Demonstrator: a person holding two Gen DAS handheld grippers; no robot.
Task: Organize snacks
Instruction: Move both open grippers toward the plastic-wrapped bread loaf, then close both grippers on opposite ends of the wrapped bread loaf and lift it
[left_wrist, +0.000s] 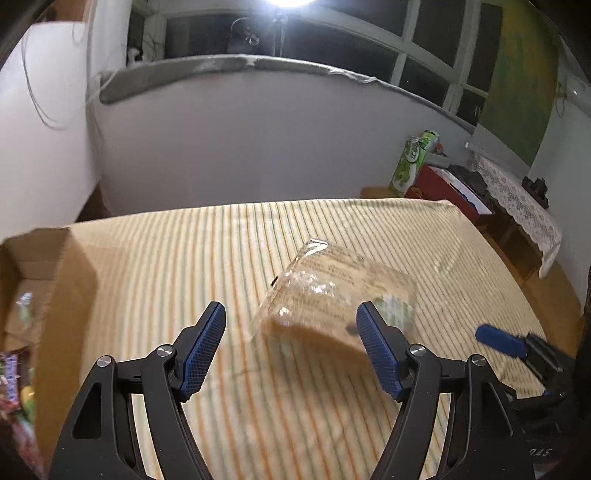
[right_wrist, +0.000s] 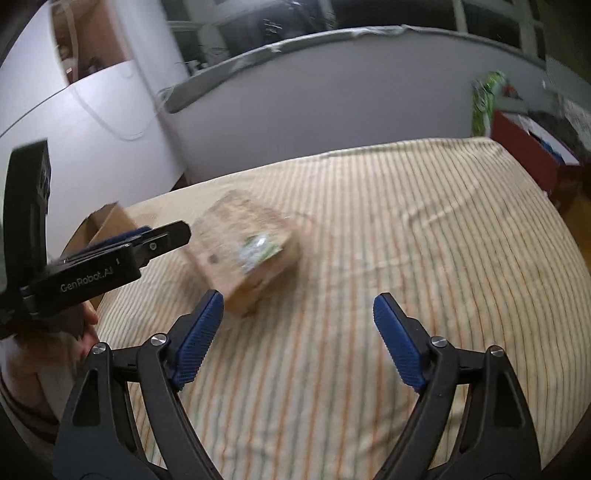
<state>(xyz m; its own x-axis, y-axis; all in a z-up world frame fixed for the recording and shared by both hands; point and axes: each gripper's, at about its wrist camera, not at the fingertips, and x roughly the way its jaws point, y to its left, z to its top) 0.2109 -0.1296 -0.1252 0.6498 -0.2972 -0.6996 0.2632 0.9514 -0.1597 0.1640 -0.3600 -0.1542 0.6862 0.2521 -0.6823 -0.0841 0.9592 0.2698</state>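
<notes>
Tongs apart over a striped bed, a clear-wrapped snack pack lying ahead of them.

The left tongs (left_wrist: 291, 325) stand with their blue pads spread and nothing between them; the right tongs (right_wrist: 297, 314) are spread wider, also gripping nothing. The snack pack (left_wrist: 332, 295), a tan block in a glossy clear wrapper with a green label, lies blurred on the striped bedsheet (left_wrist: 184, 266), just beyond the left tongs' far pad and ahead-left of the right tongs, touching neither. In the right wrist view a hand (right_wrist: 86, 328) holds the left tongs. An open cardboard box (left_wrist: 62, 280) sits at the bed's left edge with colourful packets (left_wrist: 14, 384) inside. Beyond the bed are a white wall, a dark window, and a green package (left_wrist: 412, 162) beside a red box (left_wrist: 439, 188).
</notes>
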